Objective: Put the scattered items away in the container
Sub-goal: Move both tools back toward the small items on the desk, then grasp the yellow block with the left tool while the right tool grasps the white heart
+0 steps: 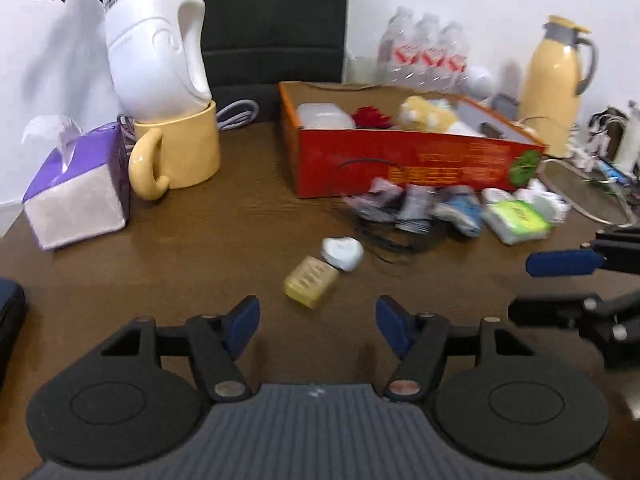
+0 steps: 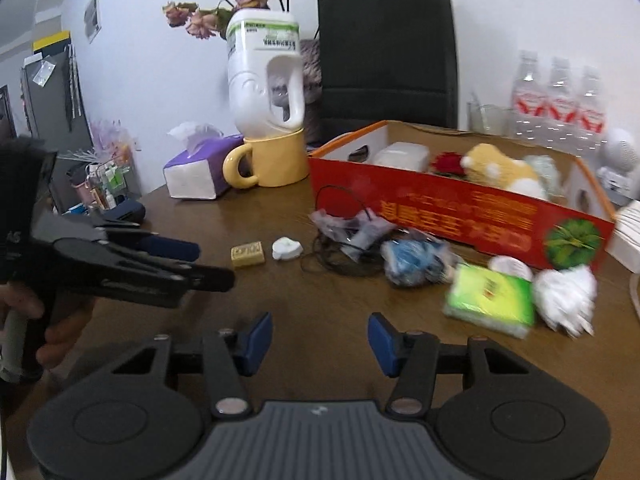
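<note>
A red cardboard box [image 1: 400, 160] [image 2: 460, 212] stands on the brown table and holds a white case, a red flower and a yellow plush toy [image 2: 500, 170]. In front of it lie a tan block [image 1: 311, 282] [image 2: 248, 254], a white heart-shaped piece [image 1: 342, 253] [image 2: 286, 249], a black cable, plastic-wrapped packets [image 1: 416, 206] [image 2: 412, 258], a green tissue pack [image 1: 518, 220] [image 2: 492, 300] and a white crumpled item [image 2: 566, 298]. My left gripper [image 1: 318, 326] [image 2: 216, 266] is open and empty, just short of the tan block. My right gripper [image 2: 320, 344] [image 1: 540, 284] is open and empty, left of the green pack.
A yellow mug [image 1: 180, 152] bearing a white jug [image 1: 158, 40], and a purple tissue box [image 1: 80, 196], stand at the left. Water bottles [image 1: 424, 52], a yellow thermos [image 1: 558, 84] and a black bag [image 2: 388, 56] stand behind the box. A dark pouch [image 2: 130, 210] lies at the left edge.
</note>
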